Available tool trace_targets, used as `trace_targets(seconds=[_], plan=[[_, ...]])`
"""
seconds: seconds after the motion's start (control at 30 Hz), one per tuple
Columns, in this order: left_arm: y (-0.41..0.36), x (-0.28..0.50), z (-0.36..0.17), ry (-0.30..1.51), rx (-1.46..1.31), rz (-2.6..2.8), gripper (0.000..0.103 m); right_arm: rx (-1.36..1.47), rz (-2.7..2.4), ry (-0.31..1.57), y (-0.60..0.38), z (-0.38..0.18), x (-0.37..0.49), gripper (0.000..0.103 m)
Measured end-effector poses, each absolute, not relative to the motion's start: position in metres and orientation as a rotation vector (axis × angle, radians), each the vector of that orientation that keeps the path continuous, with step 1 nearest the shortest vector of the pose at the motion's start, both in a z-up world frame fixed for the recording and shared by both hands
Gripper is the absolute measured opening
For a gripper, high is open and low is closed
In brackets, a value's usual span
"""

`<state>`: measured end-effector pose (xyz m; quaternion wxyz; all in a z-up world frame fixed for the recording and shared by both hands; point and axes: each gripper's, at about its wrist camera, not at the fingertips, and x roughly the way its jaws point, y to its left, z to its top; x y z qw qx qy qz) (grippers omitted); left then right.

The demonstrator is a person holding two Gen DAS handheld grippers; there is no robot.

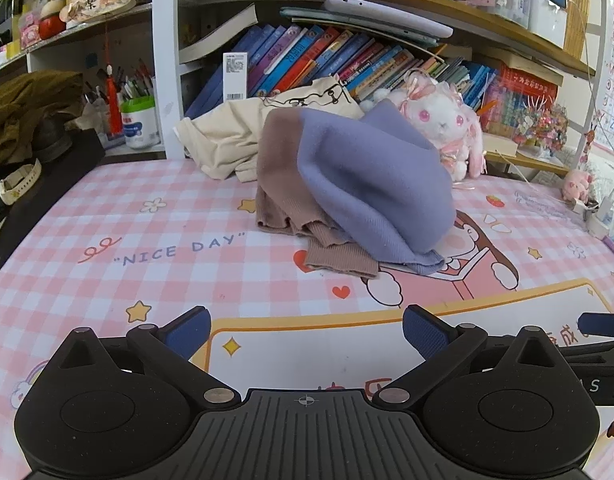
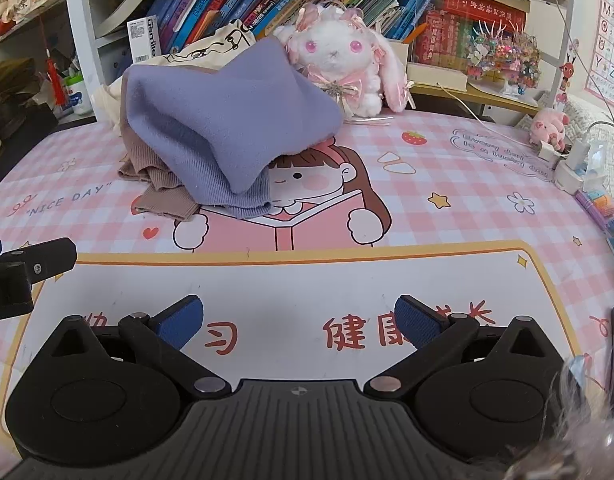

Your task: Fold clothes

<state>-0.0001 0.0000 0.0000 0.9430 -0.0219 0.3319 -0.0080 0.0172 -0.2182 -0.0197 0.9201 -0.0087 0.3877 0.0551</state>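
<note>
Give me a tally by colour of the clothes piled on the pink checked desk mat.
Purple garment: 1
Brown ribbed garment: 1
Cream garment: 1
Total: 3

Desk surface is wearing a pink-and-white checked mat [image 2: 447, 168] printed with a cartoon girl reading, stars, hearts, a strawberry and "NICE DAY". A crumpled purple-and-brown garment [image 1: 359, 184] is lying heaped on the mat's far half, its ribbed cuffs spilling toward the near side. A cream garment [image 1: 223, 140] is sitting bunched just behind it. A white-and-pink plush rabbit [image 2: 343, 60] is resting at the back edge, beside the purple heap. A small pink plush [image 2: 549, 124] and white chargers [image 2: 571, 160] are lying near the mat's right edge.
</note>
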Motion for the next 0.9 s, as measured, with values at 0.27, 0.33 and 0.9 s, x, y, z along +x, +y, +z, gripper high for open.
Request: trace_targets(seconds=[0.27, 0.33, 0.9], plan=[[-0.002, -0.001, -0.001, 0.692, -0.042, -0.033, 0.103, -0.017, 0.114, 0.799, -0.217, -0.021, 0.016, 0.103], [-0.002, -0.001, 0.0, 0.694, -0.043, -0.03, 0.103, -0.017, 0.115, 0.801, -0.218, -0.019, 0.017, 0.103], [-0.005, -0.001, -0.003, 0.694, -0.041, -0.02, 0.103, -0.017, 0.116, 0.799, -0.218, -0.019, 0.016, 0.103]])
